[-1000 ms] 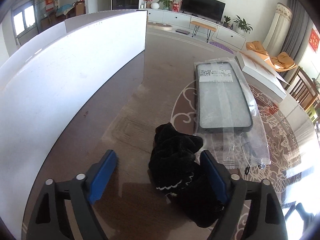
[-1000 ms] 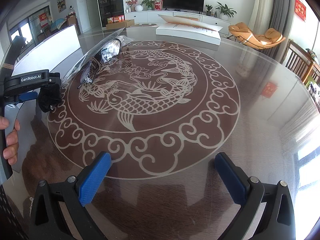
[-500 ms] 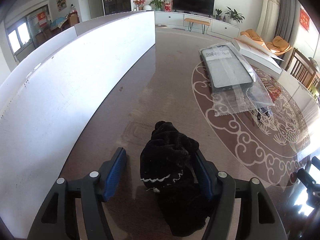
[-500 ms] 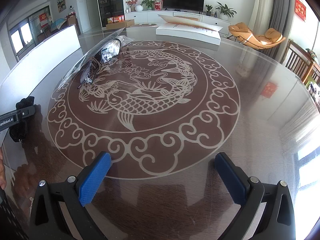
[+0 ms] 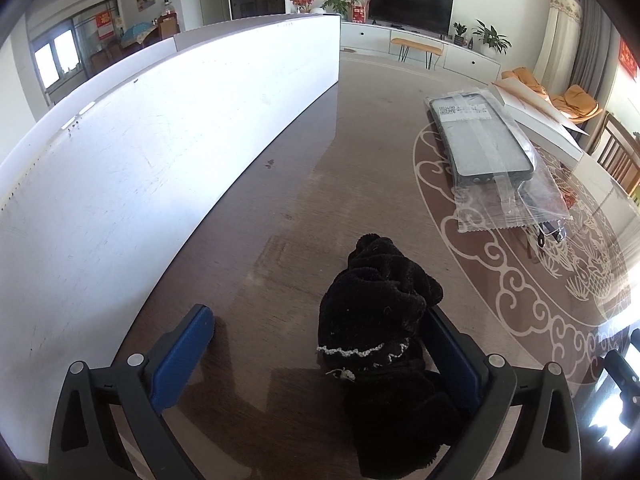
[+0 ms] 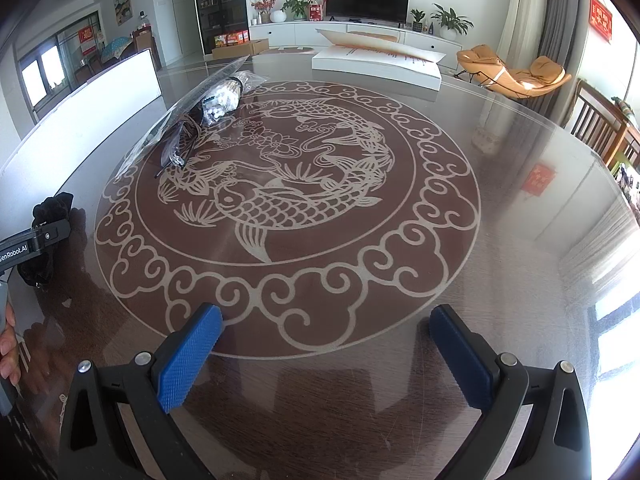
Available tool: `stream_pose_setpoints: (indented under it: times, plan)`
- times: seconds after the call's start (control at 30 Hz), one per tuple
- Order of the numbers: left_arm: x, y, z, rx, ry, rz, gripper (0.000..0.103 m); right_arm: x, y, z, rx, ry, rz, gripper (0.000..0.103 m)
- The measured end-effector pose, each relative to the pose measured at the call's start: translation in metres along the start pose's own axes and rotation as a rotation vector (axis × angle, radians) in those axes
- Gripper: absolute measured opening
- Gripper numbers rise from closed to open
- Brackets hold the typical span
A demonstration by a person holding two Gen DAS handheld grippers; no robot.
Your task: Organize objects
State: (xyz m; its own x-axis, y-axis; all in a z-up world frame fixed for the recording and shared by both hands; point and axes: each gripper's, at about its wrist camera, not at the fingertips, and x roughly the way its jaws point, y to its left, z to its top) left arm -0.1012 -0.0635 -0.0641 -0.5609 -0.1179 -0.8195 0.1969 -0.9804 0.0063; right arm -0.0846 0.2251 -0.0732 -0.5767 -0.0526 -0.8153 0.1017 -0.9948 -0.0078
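Left tongs (image 5: 316, 354): jaws apart, low over the table (image 5: 280, 208). Black fuzzy cloth (image 5: 380, 320) lies on the table between the jaws, bunched, touching the right pad (image 5: 452, 356); the left pad (image 5: 182, 356) stands clear of it with a gap. Cloth has a thin white trim line across it. Not clamped.

Ahead and to the right: phone case in a clear plastic bag (image 5: 484, 140), flat on the table's patterned ring, well apart from the cloth. White board (image 5: 132, 168) stands upright along the table's left side.

Right tongs (image 6: 324, 354): jaws wide apart, holding nothing, over the fish pattern (image 6: 280, 196). A bag of small items (image 6: 218, 98) lies at far left of the pattern.
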Motion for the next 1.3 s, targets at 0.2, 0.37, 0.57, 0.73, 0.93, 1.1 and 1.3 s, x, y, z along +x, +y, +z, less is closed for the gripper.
stream_pose_setpoints:
  times: [0.2, 0.37, 0.57, 0.73, 0.93, 1.1, 1.3]
  plan:
    - [0.001, 0.001, 0.0, 0.0, 0.001, -0.003, 0.103, 0.018, 0.059, 0.04, -0.178, -0.021, 0.15, 0.103]
    - [0.001, 0.001, 0.0, -0.001, 0.001, -0.003, 0.103, 0.052, 0.107, 0.091, -0.277, -0.029, 0.145, 0.09]
    - [0.001, 0.001, 0.0, -0.001, 0.001, -0.003, 0.103, 0.072, 0.124, 0.117, -0.284, 0.012, 0.19, 0.037]
    - [0.001, 0.0, 0.0, -0.001, 0.002, -0.004, 0.103, 0.059, 0.117, 0.101, -0.287, -0.01, 0.207, 0.029]
    - [0.001, 0.0, 0.0, -0.001, 0.001, -0.004, 0.103, 0.034, 0.078, 0.064, -0.244, -0.011, 0.207, 0.029]
    - [0.001, 0.001, 0.0, -0.001, 0.001, -0.004, 0.103, 0.005, 0.028, 0.022, -0.152, -0.022, 0.173, 0.029]
    - [0.001, 0.001, 0.0, -0.001, 0.001, -0.004, 0.103, -0.028, -0.018, -0.023, -0.032, -0.041, 0.122, 0.03]
